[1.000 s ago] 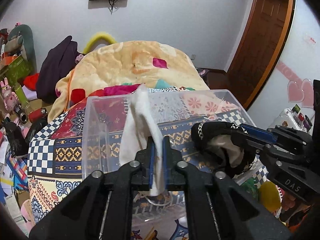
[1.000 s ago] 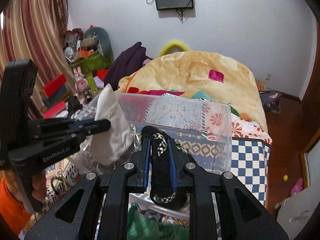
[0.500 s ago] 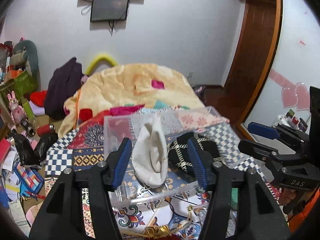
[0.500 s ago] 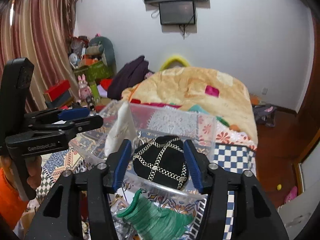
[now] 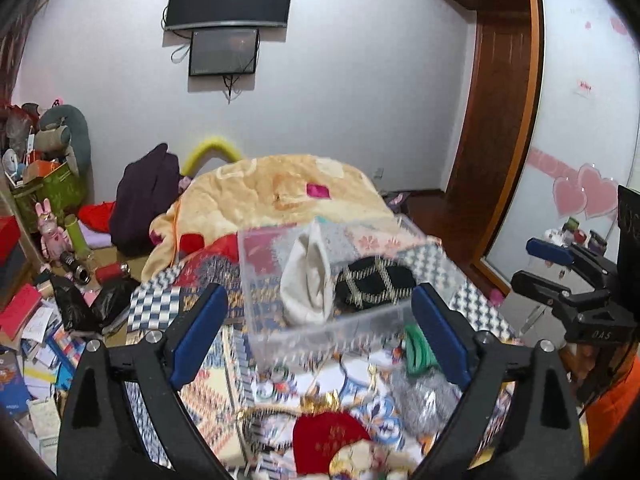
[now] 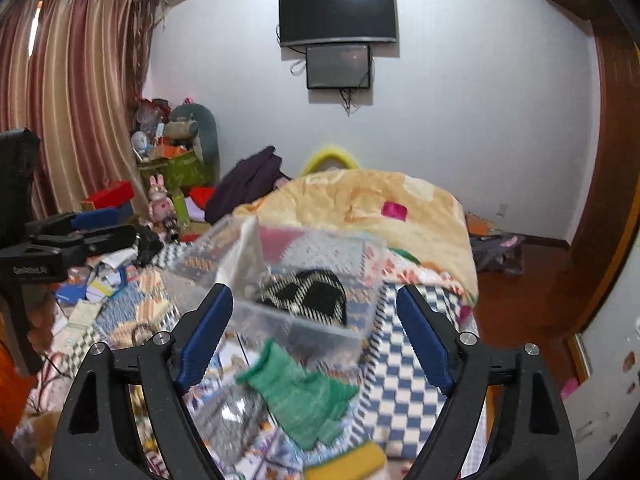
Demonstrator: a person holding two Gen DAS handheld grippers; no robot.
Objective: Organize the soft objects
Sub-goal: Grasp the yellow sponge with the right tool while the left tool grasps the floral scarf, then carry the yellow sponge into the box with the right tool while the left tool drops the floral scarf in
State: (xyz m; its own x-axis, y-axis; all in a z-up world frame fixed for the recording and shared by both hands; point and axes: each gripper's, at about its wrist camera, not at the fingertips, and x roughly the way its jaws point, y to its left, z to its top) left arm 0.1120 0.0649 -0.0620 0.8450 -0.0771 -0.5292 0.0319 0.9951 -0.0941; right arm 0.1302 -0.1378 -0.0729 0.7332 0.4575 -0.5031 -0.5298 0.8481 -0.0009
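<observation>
Pouches — white [image 5: 306,280] and black [image 5: 374,284] — already lie in the bin [image 5: 332,328]; green one [image 6: 304,400] and red one [image 5: 330,440] remain; both grippers' [image 5: 318,328] [image 6: 310,334] jaws spread, empty.

A lived-in home bedroom

A bed [image 6: 400,216] is lying under a peach blanket and patterned quilts, a dark television [image 6: 338,14] is hanging on the white wall, striped curtains [image 6: 72,100] are draping the left side, plush toys and boxes [image 5: 44,168] are piling up in the corner, and a wooden door [image 5: 496,120] is standing at right.
</observation>
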